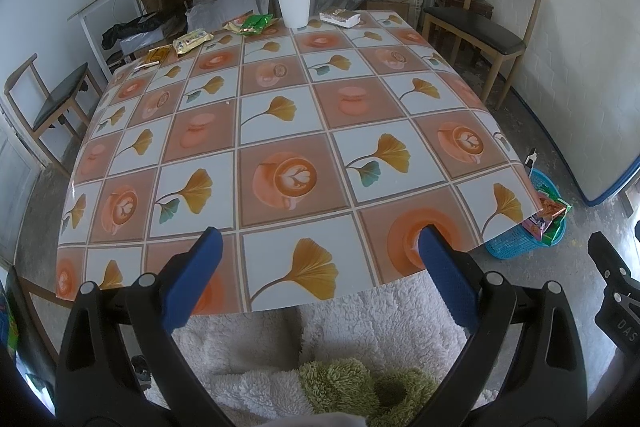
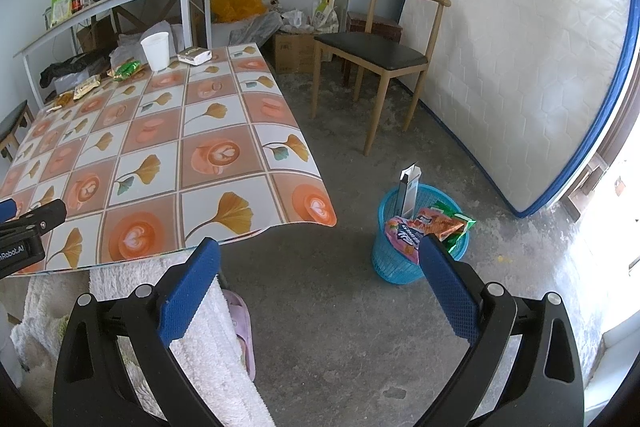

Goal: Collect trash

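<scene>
Left wrist view has the left gripper (image 1: 320, 247) hanging over the near edge of the table (image 1: 280, 131), fingers spread wide and holding nothing — the leftover trash sits along the far edge: a white paper cup (image 1: 294, 7), a green wrapper (image 1: 256, 24) and a yellow packet (image 1: 192, 41) further left. Right gripper (image 2: 320, 259) is likewise open and empty above the floor, near the blue basket (image 2: 394, 267) — already stuffed with wrappers (image 2: 440, 223) — right of the table.

Daylight pours in from the right, blowing out that edge; the glossy table (image 1: 280, 131) catches soft glare, fisheye bends every border, focus holds sharp.
</scene>
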`<state>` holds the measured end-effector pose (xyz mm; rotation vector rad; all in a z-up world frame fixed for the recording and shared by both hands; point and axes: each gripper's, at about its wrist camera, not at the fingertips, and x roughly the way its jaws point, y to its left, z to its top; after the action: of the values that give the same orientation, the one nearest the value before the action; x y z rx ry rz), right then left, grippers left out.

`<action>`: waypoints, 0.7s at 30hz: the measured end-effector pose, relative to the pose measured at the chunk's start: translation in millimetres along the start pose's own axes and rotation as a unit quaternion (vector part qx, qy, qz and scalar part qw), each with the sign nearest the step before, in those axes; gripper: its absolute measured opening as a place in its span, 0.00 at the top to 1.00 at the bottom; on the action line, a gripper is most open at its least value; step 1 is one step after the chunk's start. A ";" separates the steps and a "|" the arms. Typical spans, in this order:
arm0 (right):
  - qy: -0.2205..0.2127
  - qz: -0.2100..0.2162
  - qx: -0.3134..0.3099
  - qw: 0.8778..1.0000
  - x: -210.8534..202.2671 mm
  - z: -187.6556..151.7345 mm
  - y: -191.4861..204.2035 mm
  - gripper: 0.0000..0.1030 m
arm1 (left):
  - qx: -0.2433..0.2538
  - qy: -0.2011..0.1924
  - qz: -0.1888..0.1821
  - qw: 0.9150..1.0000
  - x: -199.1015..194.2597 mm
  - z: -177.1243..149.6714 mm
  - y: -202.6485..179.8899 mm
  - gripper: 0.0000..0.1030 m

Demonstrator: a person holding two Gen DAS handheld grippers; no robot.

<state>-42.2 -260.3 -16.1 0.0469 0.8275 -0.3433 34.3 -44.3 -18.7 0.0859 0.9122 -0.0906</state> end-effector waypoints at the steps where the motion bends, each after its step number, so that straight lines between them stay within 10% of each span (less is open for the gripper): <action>1: 0.000 0.000 0.000 1.000 -0.2 0.4 -0.7 0.06 | 0.000 0.000 0.000 1.000 0.0 0.2 0.0 0.08; 21: 0.000 0.001 0.000 1.000 0.1 -0.2 -0.6 0.06 | 0.000 0.001 0.000 1.000 0.4 -1.8 -0.5 0.08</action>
<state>-42.5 -260.9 -16.2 0.0477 0.8268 -0.3424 33.1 -44.6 -20.1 0.0855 0.9137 -0.0913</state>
